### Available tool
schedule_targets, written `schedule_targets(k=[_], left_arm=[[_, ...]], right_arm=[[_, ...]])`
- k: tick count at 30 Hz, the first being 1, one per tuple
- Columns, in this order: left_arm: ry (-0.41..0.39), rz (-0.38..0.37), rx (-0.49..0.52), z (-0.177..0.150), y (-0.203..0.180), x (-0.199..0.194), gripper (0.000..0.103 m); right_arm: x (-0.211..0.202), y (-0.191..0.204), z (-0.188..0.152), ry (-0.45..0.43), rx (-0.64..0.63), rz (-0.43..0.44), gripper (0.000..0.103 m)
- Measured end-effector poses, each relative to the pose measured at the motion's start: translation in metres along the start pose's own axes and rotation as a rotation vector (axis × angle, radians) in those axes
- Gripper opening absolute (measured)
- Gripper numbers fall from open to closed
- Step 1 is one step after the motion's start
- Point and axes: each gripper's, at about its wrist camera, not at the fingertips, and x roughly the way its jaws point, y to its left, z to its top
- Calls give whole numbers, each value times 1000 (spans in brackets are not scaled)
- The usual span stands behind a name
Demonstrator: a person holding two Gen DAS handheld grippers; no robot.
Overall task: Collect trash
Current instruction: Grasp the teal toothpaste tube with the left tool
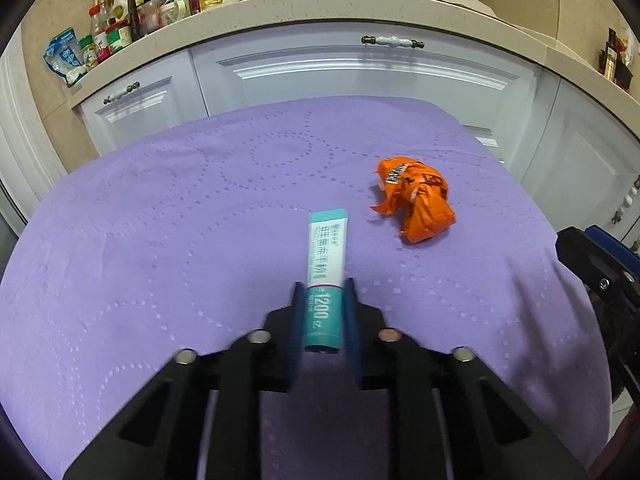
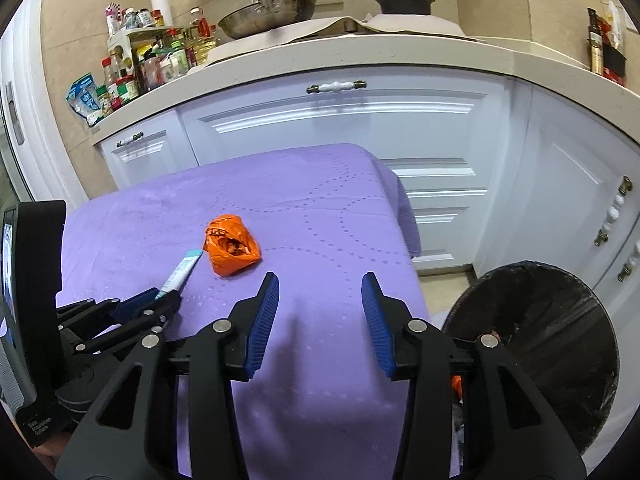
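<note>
A teal and white tube [image 1: 326, 248] lies on the purple cloth [image 1: 160, 220], pointing away from me. My left gripper [image 1: 323, 296] is shut on its near end, a finger pressing each side. From the right wrist view the same tube [image 2: 182, 274] sticks out of the left gripper [image 2: 162, 298] at the left. A crumpled orange wrapper [image 1: 416, 204] rests on the cloth just right of the tube's far end, untouched. My right gripper [image 2: 320, 280] hovers open over the cloth with nothing between its blue pads; the orange wrapper [image 2: 232, 246] lies ahead and to its left.
A black bin [image 2: 560, 276] lined with a dark bag stands off the table's right edge, low beside the right gripper. White kitchen cabinets [image 2: 340, 128] stand behind the table, with bottles, a pan and a pot on the counter above.
</note>
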Motion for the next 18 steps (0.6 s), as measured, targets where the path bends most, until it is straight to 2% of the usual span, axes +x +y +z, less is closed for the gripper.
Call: schedule_targets(k=[3, 8, 13, 18], left_arm=[[-4, -8, -10, -1, 6, -1, 11], [-11, -1, -34, -1, 23, -4, 10], [-33, 45, -67, -2, 53, -7, 10], [-36, 97, -126, -2, 94, -6, 10]], right_arm=[[6, 7, 2, 8, -10, 8, 42], [16, 21, 5, 22, -30, 23, 42], [27, 37, 10, 32, -50, 43, 42], [43, 57, 18, 46, -73, 60, 48]])
